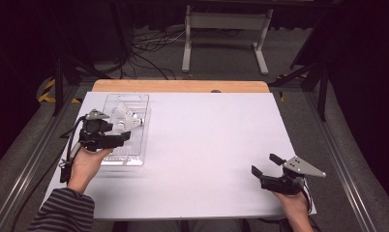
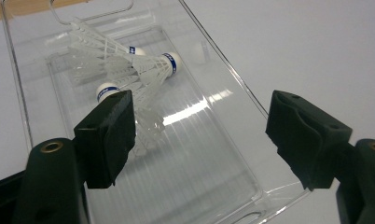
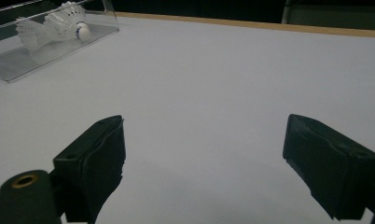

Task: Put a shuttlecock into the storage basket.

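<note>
On the desk point(image 1: 207, 145), seen from the high view, a clear tray point(image 1: 134, 104) sits at the left with white shuttlecocks point(image 1: 127, 118) lying in its far half. The left gripper point(image 1: 112, 137) hovers over the tray's near half, just this side of the shuttlecocks, and its fingers stand apart with nothing between them. The right gripper point(image 1: 266, 164) rests low near the desk's near right corner, well apart from the tray, fingers also spread and empty.

From the left gripper view, three shuttlecocks point(image 2: 129, 70) lie together on the tray's point(image 2: 223, 88) ribbed floor, their skirts overlapping; two white, blue-banded corks point toward the right wall and one toward the gripper. The left finger point(image 2: 106, 135) sits just in front of the nearest one, though I cannot tell whether it touches. The gripper is wide open.

From the right gripper view, bare white desk point(image 3: 223, 93) lies ahead between the parted fingers point(image 3: 94, 163), and the tray point(image 3: 50, 46) with its shuttlecocks point(image 3: 59, 23) shows far off at the upper left.

As a judgement, the shuttlecocks are all in the tray and no loose one shows on the desk, so the work is either close to finished or a pick from the tray is about to start.
</note>
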The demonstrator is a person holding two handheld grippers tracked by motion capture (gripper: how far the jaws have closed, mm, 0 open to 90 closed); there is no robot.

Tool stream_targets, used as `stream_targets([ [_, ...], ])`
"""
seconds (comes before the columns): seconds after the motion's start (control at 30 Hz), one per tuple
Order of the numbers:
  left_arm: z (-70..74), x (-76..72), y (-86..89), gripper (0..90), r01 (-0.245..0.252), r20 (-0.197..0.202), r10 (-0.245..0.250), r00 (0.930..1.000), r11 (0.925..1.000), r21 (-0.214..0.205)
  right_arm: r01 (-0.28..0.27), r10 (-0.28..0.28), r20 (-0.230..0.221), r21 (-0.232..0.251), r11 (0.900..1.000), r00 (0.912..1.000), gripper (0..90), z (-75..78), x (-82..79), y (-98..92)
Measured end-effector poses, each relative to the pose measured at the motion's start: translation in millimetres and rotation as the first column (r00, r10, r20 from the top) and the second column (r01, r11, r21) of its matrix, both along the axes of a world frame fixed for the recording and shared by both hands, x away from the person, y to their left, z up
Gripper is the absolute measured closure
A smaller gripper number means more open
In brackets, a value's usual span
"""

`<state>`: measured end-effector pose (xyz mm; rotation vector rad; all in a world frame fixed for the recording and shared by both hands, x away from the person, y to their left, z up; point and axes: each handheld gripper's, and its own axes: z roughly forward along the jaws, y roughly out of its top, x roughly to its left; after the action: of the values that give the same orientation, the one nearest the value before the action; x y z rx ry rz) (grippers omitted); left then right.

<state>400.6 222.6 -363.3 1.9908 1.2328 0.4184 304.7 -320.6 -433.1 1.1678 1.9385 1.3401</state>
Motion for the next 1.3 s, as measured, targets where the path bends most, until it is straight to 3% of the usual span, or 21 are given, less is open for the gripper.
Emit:
stream_targets([
  [0.67, -3.3, -17.5, 2.1, 21.9, 0.015, 0.041, -0.014, 0.9991, 0.9998, -0.013, -0.001, 0.001, 0.001, 0.002, 1.0, 1.0, 13.7, 0.0, -0.1, 0.1],
  [1.3, -9.9, -30.1, 6.6, 21.6, 0.014, 0.055, -0.012, 0.9984, 0.9992, -0.038, -0.001, 0.001, -0.001, -0.001, 1.0, 1.0, 13.7, -0.1, 0.0, 0.4],
])
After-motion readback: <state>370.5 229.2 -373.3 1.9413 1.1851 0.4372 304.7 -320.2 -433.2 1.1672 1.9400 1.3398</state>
